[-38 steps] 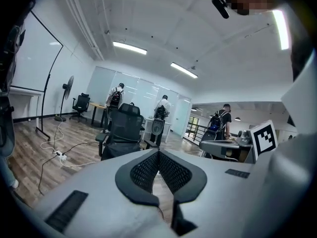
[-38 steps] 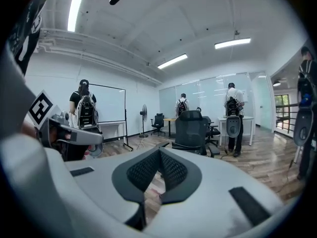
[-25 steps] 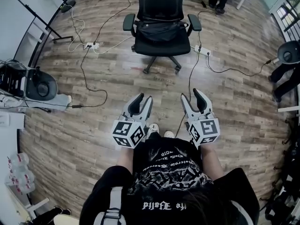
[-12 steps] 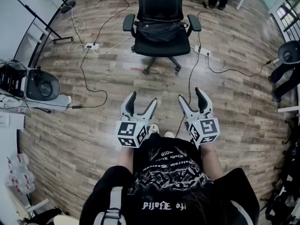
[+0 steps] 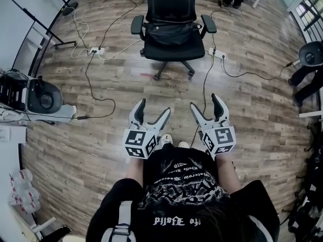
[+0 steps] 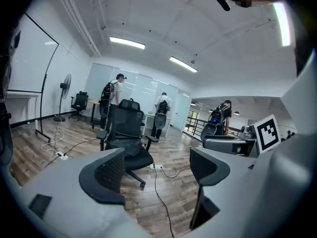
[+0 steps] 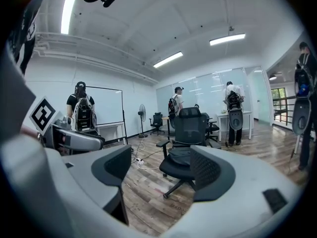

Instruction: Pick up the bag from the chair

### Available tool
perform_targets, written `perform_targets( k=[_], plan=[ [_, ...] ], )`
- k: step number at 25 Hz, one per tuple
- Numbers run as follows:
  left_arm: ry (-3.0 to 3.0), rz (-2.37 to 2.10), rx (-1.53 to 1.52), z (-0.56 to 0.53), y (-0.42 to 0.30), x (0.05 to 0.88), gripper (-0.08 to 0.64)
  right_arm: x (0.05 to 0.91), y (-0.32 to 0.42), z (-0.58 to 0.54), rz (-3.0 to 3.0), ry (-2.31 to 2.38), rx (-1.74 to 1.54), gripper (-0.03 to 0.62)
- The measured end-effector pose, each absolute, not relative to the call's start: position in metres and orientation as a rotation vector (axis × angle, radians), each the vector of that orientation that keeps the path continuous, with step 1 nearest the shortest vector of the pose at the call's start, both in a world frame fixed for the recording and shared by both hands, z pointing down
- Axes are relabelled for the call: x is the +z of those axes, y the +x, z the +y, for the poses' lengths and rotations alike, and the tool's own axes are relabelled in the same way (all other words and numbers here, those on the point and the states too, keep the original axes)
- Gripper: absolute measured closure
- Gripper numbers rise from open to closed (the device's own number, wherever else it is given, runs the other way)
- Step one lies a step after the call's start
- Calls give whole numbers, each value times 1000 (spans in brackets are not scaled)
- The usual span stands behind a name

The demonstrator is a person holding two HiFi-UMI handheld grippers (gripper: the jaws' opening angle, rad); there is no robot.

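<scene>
A dark bag (image 5: 170, 33) lies on the seat of a black office chair (image 5: 171, 4) at the top middle of the head view. In the right gripper view the bag (image 7: 181, 155) rests on the chair (image 7: 190, 123) some way ahead. The left gripper view shows the chair (image 6: 124, 133) past its jaws. Both grippers are held in front of the person, well short of the chair. My left gripper (image 5: 151, 112) and right gripper (image 5: 204, 106) have just been opening; both stand open with nothing between their jaws.
Cables and power strips (image 5: 96, 50) trail over the wooden floor around the chair. A standing fan (image 5: 45, 96) sits at the left, a whiteboard stand (image 5: 55, 32) behind it. People with backpacks (image 7: 173, 103) stand at desks beyond the chair.
Both grippers' jaws have spread wider since one second ago. The hands have stayed almost in place. The view has shifted slightly.
</scene>
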State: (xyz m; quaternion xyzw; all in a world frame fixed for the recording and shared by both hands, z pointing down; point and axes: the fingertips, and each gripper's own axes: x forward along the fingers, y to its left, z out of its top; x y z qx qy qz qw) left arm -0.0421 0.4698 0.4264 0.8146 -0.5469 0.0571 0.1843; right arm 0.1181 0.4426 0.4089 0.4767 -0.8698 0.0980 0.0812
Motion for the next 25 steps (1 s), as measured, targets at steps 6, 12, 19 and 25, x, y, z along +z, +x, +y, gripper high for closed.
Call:
perform_targets(
  k=[6,12,19,25],
  plan=[
    [2336,-1504,133,457,-53,426,143,413,110,432,-2580,1453,303,222],
    [2365,-1405,135,447,-62,432,144,419,95,427,-2566,1481,298,222],
    [2365,-1391,100,428,-65,429,144,424,94,413,-2558,1464,309,222],
    [2350,-1431,71,391,-70,429,144,438,94,373,-2574,1431,349,222]
  ],
)
